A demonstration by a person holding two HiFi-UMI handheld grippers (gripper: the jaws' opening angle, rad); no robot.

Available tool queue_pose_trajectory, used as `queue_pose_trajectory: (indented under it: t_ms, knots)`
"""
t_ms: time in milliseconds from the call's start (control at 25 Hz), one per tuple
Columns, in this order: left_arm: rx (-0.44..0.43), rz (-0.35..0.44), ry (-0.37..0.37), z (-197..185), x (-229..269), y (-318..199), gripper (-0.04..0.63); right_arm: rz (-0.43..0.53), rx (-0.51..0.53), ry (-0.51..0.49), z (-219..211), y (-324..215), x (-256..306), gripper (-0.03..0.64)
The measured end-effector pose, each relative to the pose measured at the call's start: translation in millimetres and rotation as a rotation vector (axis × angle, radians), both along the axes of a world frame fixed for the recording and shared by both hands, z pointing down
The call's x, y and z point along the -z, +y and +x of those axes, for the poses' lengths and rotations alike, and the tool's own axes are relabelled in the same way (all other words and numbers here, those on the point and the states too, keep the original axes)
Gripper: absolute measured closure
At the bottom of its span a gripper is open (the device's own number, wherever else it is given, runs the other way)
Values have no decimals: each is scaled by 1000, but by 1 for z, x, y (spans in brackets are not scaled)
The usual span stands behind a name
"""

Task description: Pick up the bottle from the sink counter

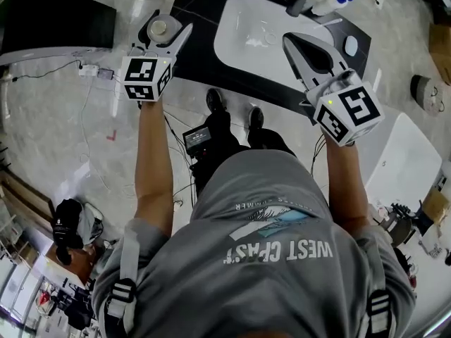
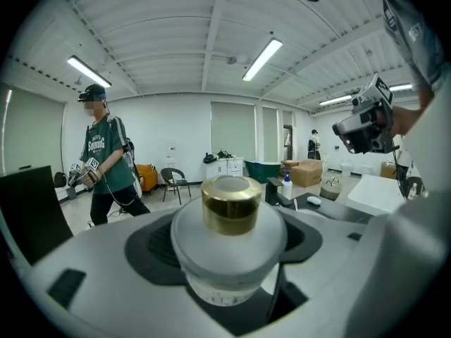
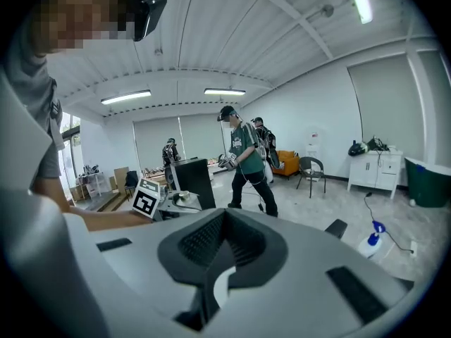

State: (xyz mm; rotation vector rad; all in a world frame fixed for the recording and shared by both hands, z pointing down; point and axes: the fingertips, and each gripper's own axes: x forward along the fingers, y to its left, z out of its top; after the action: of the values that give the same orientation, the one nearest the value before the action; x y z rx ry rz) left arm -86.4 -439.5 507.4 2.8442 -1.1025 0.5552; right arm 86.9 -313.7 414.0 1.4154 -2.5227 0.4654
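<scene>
- One gold-capped bottle (image 2: pixel 229 241) was up in the air, clamped in the left claw (image 1: pixel 168 27).
- Two claws counted: the right claw (image 1: pixel 291 43) was closed, empty.
- One spray bottle (image 1: pixel 331 2) stood on the bench (image 1: pixel 204 55).

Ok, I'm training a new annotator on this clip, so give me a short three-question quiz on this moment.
1. True or false: the right gripper holds the bottle.
2. The bottle's cap is: A black, B gold, C blue.
3. Fill in: the left gripper is closed on the ____.
Key: 1 false, the right gripper is empty; 2 B; 3 bottle.
</scene>
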Motion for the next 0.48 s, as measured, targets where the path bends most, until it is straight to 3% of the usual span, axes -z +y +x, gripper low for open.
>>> queue_pose_trajectory:
  t_ms: [480]
  knots:
    - [-46,82,-7,6,79,45,256,99,-16,-9,18,9,36,615]
